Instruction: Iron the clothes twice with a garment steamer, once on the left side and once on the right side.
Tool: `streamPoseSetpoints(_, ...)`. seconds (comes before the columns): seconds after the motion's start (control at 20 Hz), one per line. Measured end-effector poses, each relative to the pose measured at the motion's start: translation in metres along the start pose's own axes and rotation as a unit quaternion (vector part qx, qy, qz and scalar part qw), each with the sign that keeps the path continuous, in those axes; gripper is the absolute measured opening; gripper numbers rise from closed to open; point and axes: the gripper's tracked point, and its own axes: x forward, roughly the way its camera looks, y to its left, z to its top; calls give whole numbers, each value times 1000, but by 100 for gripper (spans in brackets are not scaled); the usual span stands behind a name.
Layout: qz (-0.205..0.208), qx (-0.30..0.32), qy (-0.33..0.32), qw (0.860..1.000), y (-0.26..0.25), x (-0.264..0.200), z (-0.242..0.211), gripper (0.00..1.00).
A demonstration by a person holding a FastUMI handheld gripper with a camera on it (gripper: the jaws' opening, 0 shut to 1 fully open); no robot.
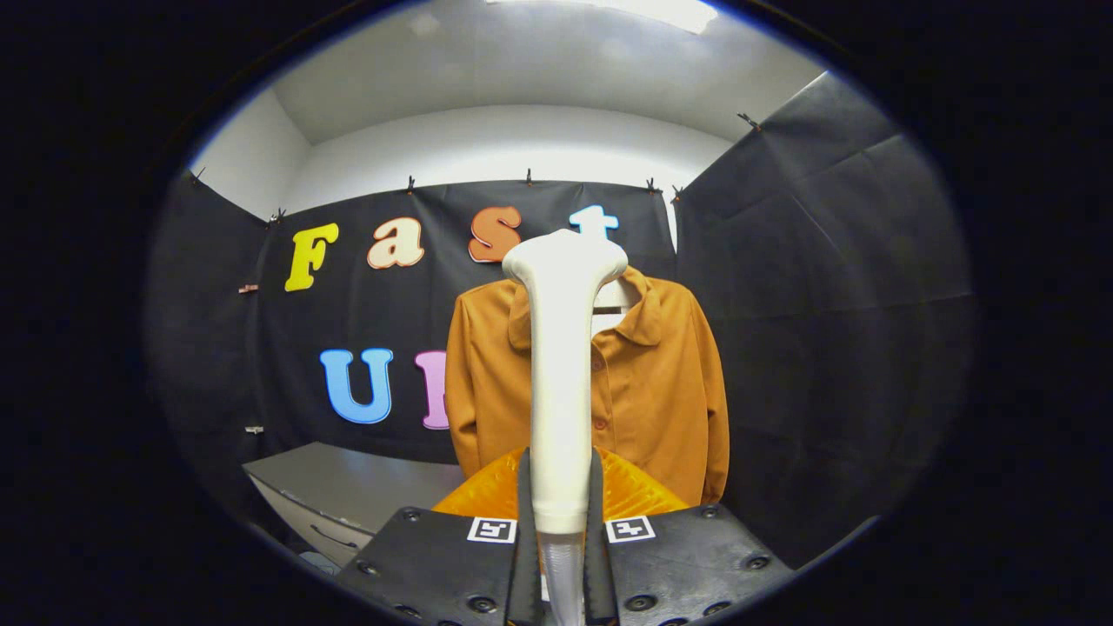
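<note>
**Steamer held upright, ahead of the first pass**

The gripper (561, 556) has its jaws pinching the white handle of the garment steamer (558, 382), one finger pressed on each side; the steamer stands upright between them, its broad head at the top, level with the collar of the garment beyond; an orange part, likely belonging to the steamer or its base, shows just behind the fingers, though its nature cannot be told.

The orange jacket (661, 382) hangs on a hanger beyond the steamer, front facing, buttoned, against the black cloth wall; the steamer head appears to stand apart from the fabric, though how far cannot be judged.

Step in hand, by judgement: carrying the steamer toward the jacket; no pass looks begun. The next move calls for bringing the head to one front panel near the shoulder, then drawing it down that side; the other side follows.

A grey table (348, 487) sits low, beside the jacket's sleeve; the far side of the jacket has open room up to the side wall.
</note>
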Motion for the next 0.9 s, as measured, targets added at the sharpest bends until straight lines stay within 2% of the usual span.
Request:
streamPoseSetpoints(0.35, -17, -8, -45, 999, -38, 44, 28, 23)
streamPoseSetpoints(0.55, -28, -5, -27, 999, -69, 72, 7, 22)
streamPoseSetpoints(0.9, -28, 1, 34, 999, -101, 107, -60, 23)
